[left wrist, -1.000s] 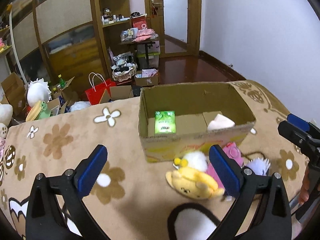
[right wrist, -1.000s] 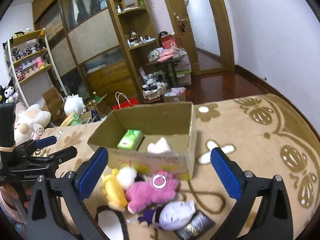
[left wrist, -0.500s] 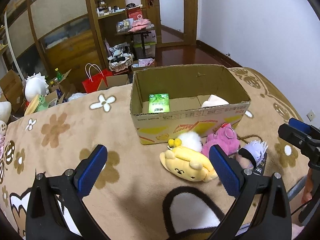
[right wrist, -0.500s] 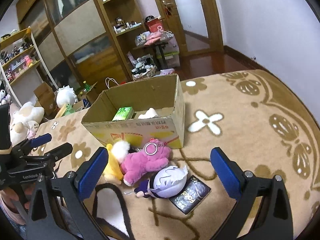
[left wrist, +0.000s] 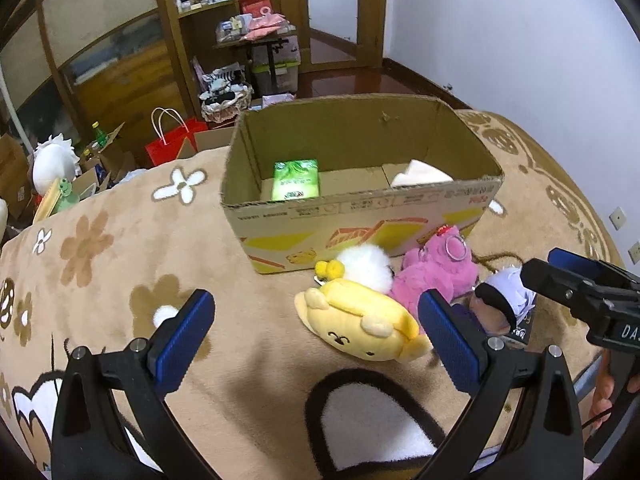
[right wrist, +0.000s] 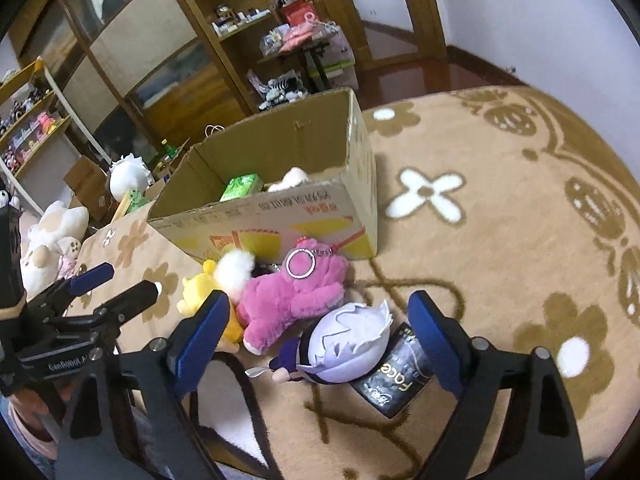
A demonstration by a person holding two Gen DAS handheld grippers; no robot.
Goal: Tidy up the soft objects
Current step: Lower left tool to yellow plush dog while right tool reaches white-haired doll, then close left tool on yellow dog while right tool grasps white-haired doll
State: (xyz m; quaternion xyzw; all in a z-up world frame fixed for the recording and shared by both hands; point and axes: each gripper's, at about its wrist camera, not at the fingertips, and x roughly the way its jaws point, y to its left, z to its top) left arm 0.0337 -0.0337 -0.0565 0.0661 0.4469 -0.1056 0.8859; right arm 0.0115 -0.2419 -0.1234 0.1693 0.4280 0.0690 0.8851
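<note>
Because the toys lie heaped low-centre against the cardboard box [right wrist: 280, 208], the right gripper [right wrist: 316, 336], jaws wide but just narrowing, straddles the white-haired doll [right wrist: 352, 340]; the left gripper [left wrist: 316, 340] gapes empty beside the yellow plush [left wrist: 360, 324].

Each gripper is a black plastic frame that forks into 2 angled arms, and every arm ends in a flat blue pad with a fine ribbed texture. The left gripper [left wrist: 316, 344] carries 4 silver screw heads, 2 on each arm near the pad mounts. The right gripper [right wrist: 316, 340] has the same 4 screws. Seen from the right wrist, the left gripper's side bears white lettering that begins "GenRobot". Below it shows a pink sleeve [right wrist: 22, 426].
</note>
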